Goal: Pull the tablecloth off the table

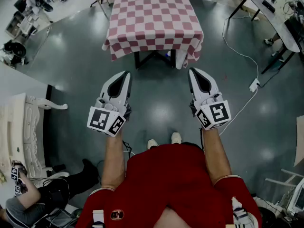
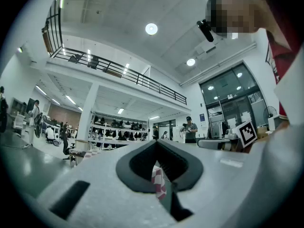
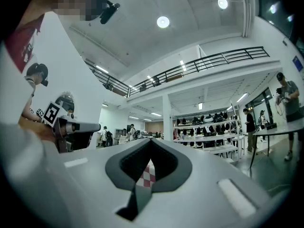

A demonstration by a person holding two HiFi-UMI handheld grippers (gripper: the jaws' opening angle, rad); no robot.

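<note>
Red-and-white checked tablecloth (image 1: 154, 20) overhangs the table's (image 1: 137, 61) near edge while left gripper (image 1: 126, 74) and right gripper (image 1: 193, 71), jaws together and empty, hang short of it.

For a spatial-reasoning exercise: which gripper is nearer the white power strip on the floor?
Right. The right gripper is just left of the power strip; the left gripper is farther left.

The tablecloth (image 1: 153, 20) lay over the table (image 1: 137, 60), well ahead of the left gripper (image 1: 127, 73) and the right gripper (image 1: 192, 71), which hung side by side, apart.
</note>
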